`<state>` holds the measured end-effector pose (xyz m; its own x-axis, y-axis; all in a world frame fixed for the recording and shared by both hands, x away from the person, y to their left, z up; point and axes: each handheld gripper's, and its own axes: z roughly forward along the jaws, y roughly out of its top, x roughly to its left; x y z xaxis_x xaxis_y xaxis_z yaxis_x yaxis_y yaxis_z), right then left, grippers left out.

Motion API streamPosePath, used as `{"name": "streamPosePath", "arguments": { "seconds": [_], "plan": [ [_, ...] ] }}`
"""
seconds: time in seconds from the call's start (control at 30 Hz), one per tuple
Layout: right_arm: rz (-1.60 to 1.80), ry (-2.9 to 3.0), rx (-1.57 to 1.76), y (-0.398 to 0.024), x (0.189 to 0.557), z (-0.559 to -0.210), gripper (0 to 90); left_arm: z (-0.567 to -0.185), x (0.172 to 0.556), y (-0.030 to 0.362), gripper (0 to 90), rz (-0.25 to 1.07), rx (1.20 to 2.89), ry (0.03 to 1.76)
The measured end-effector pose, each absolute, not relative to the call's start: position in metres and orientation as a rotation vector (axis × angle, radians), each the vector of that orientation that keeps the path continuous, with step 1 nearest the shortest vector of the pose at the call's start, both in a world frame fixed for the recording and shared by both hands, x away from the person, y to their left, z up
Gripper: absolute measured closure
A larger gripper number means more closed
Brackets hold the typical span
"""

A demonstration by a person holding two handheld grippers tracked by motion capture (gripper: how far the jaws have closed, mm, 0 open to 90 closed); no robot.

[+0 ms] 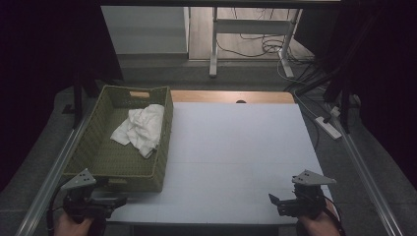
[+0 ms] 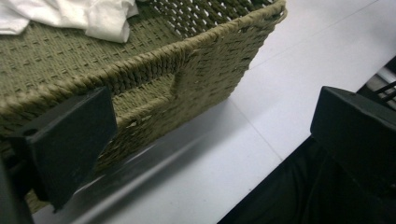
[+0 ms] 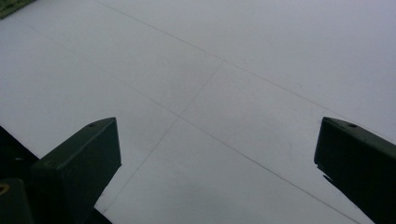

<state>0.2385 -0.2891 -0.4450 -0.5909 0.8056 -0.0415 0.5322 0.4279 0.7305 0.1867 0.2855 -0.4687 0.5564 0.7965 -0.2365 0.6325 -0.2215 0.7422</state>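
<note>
The left claw [image 1: 118,200] sits at the counter's [image 1: 236,147] near edge, jaws spread and pinching nothing — the woven green basket [image 1: 105,160] stands just ahead of it, its near wall and handle slot close beside the left jaw. A crumpled white cloth [image 1: 140,129] lies inside the basket, well beyond the claw. The right claw [image 1: 274,200] is held low over the bare white surface at the near right, jaws spread wide, well apart from the basket. A hand [image 1: 74,227] grips each claw from below.

Rough woven green basket [image 1: 96,147], soft white cloth [image 1: 140,129], smooth matt table [image 1: 236,147].
</note>
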Motion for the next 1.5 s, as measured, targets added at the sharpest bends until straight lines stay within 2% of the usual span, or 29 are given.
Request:
{"name": "streamPosePath", "arguments": {
  "seconds": [0.4,0.93,1.2,1.5],
  "plan": [
    [1.160,2.319,1.286,-0.306,0.247,-0.445,0.6,-0.469,0.188,0.285,0.0,0.221,1.955,1.153],
    [1.168,2.347,1.306,-0.306,0.250,-0.446,0.7,-0.467,0.188,0.287,0.0,0.190,1.944,1.104],
    [1.163,2.351,1.312,-0.306,0.251,-0.447,0.6,-0.457,0.187,0.288,0.0,0.241,1.950,1.090],
    [1.145,2.372,1.318,-0.305,0.252,-0.448,0.6,-0.448,0.194,0.287,0.0,0.242,1.981,1.062]
  ]
}}
